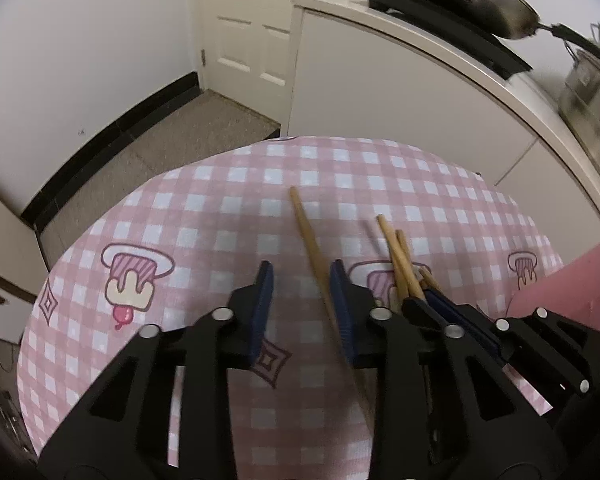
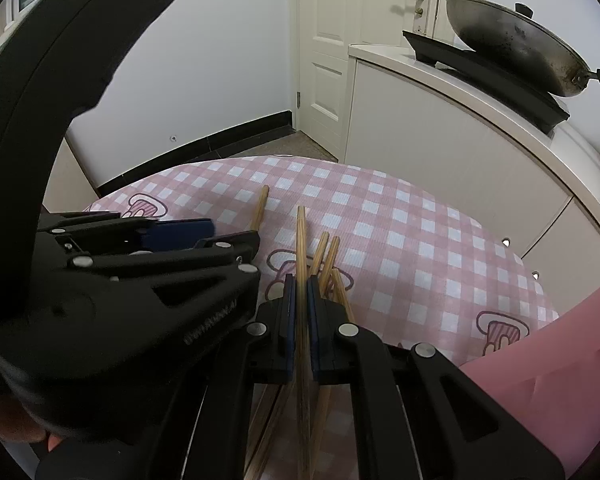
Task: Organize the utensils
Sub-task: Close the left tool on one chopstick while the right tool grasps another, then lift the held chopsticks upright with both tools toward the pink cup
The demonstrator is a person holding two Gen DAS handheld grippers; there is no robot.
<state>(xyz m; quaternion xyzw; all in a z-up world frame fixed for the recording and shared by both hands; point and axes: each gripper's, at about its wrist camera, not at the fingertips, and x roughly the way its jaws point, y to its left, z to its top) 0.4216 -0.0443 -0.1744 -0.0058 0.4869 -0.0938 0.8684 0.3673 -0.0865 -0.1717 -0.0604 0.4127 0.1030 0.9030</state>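
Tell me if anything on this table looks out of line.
One chopstick lies apart from the rest, slanting across the checked tablecloth between the open left tongs, against the right-hand pad. The other chopsticks are bunched in the shut right tongs, though their far tips splay unevenly.

Left gripper (image 1: 302, 280), jaws apart, straddles a single chopstick (image 1: 309, 240) lying against its right pad on the checked worktop (image 1: 220, 208). Right gripper (image 1: 424, 300) clamps a chopstick bundle (image 1: 400, 264) just beside it.
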